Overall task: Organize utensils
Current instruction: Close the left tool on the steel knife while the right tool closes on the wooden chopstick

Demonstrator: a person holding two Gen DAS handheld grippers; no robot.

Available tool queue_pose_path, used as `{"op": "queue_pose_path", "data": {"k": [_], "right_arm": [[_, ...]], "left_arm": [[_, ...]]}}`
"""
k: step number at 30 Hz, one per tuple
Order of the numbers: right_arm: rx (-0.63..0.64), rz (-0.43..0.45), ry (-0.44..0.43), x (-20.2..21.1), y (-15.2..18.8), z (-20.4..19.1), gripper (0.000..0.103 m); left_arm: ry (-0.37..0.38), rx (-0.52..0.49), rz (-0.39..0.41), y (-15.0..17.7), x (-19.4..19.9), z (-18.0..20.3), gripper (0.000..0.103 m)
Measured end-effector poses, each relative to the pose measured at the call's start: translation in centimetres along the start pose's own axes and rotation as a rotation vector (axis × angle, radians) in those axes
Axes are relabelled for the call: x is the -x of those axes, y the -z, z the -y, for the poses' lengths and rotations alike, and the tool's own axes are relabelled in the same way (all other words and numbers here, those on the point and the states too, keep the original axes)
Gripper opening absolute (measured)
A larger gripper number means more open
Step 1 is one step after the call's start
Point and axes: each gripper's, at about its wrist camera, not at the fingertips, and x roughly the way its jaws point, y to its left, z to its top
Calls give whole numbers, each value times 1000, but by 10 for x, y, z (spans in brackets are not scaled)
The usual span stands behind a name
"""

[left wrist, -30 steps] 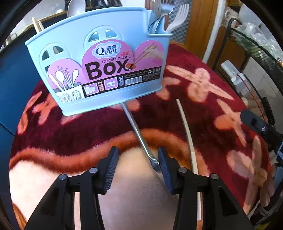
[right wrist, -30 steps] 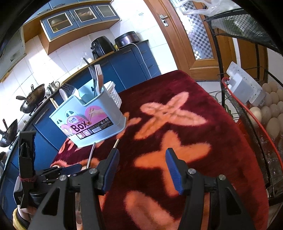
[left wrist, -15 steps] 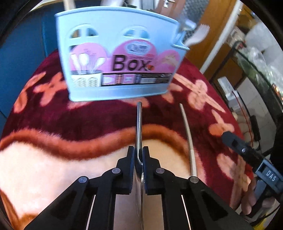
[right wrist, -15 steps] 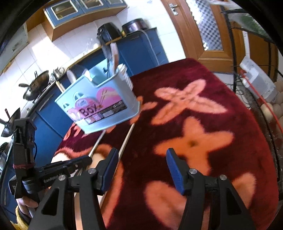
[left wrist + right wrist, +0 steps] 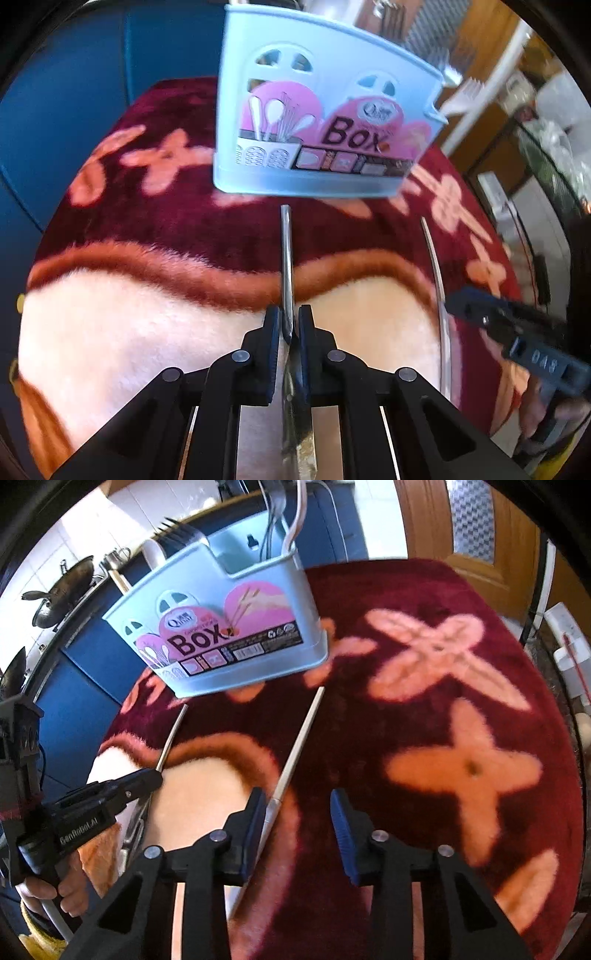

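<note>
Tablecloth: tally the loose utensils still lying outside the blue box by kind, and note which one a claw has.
Metal utensil, handle pointing at the blue box, shut in the left claw: 1
Pale chopstick, lying free beside the open right claw: 1
Total: 2

fuzzy cloth (image 5: pixel 147 229), glossy plastic holder (image 5: pixel 325 92).
</note>
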Motion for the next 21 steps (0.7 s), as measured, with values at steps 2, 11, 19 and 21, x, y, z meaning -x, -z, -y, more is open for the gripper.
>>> {"op": "queue_pose_path", "data": {"k": [2,11,19,21], "right_arm": [[-12,-30,-3,-3,-7,0,37],[-11,-198,45,-24,-31,-7,29],[-30,-283,62,-35,-45,-5,18],[-37,-280,59,-34,-45,-3,14]], "left_arm": [[11,-19,-38,-4,-3,1,11],[43,-109,-205,-24,-19,3,12],[66,-81,-228,-30,-22,1,11],[71,-68,-213,-29,-21,-1,9]]}}
